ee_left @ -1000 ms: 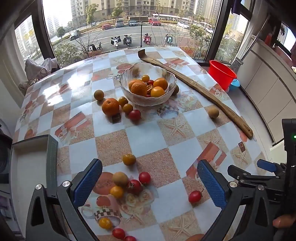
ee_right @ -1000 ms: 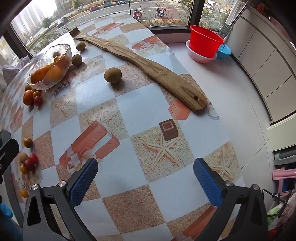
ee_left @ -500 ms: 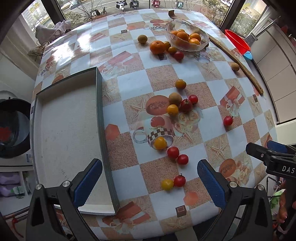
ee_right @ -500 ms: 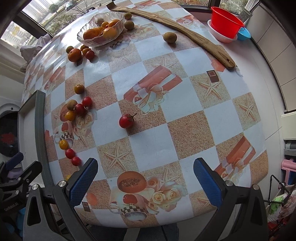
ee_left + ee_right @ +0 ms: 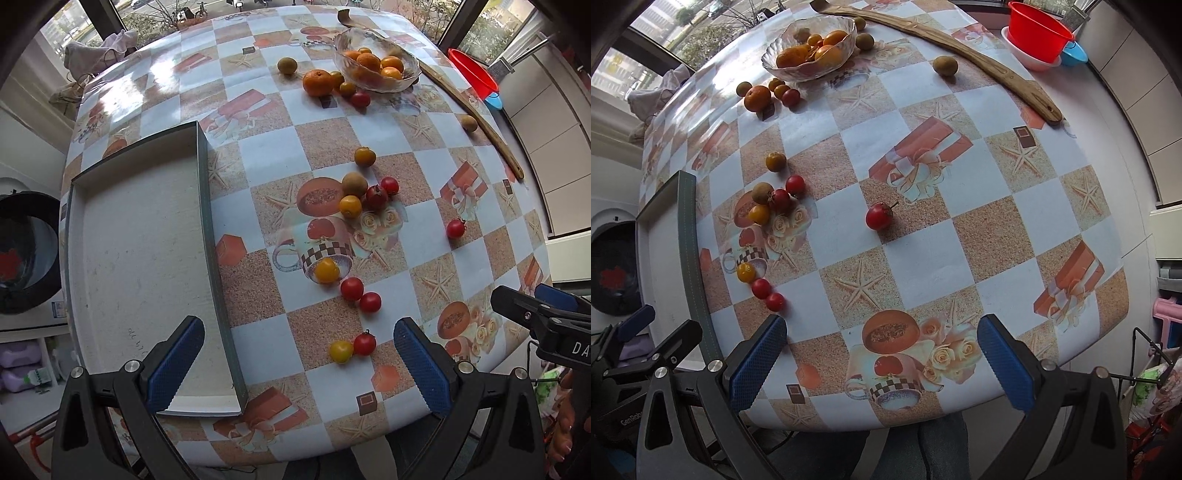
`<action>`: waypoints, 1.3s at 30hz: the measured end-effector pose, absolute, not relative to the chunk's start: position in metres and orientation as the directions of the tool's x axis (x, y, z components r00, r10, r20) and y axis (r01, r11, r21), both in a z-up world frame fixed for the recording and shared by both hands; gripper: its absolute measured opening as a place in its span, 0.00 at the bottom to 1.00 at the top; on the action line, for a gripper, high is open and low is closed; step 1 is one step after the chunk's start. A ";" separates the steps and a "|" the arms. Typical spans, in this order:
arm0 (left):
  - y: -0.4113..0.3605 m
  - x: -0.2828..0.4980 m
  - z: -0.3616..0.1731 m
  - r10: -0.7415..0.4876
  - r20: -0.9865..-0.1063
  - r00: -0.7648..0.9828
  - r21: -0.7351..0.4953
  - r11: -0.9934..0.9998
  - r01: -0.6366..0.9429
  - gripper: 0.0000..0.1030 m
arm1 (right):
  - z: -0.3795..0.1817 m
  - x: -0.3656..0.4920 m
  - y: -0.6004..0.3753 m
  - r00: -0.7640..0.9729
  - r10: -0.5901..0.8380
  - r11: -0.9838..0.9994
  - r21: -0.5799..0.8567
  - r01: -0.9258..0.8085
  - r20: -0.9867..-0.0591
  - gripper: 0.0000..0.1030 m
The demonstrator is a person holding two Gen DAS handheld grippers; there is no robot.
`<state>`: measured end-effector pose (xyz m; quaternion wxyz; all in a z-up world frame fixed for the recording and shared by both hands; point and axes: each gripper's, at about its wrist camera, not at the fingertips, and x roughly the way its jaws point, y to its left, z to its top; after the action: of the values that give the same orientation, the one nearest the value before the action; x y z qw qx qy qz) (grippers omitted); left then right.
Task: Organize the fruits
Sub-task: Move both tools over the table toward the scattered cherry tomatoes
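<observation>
Several small red, yellow and brown fruits lie loose on the patterned table, among them a yellow and red pair (image 5: 352,347) near the front edge and a lone red tomato (image 5: 879,216) in the middle. A glass bowl (image 5: 376,61) of oranges stands at the far side, also in the right wrist view (image 5: 809,46). An empty grey tray (image 5: 140,258) lies at the left. My left gripper (image 5: 295,363) is open and empty above the front edge. My right gripper (image 5: 881,363) is open and empty, to the right of the left one.
A long wooden board (image 5: 938,48) lies along the far right of the table. A red basin (image 5: 1039,31) stands beyond it on a ledge. A large orange (image 5: 317,83) and smaller fruits sit beside the bowl. A washing machine (image 5: 26,251) is at the left.
Both grippers have pulled back and up from the table's far part to its front edge. The tray and near fruits have come into view. Both stay open.
</observation>
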<state>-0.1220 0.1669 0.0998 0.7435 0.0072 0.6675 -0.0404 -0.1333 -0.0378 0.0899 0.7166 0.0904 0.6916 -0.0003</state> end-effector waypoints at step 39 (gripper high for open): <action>0.156 -0.111 0.087 -0.028 -0.995 0.090 -0.022 0.997 0.067 1.00 | 0.077 -0.126 -0.040 0.006 0.138 0.982 0.137 0.133 -0.990 1.00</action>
<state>-0.1108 0.1565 0.0865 0.7383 0.0144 0.6736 -0.0323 -0.1263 -0.0405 0.0773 0.7028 0.0960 0.7049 0.0018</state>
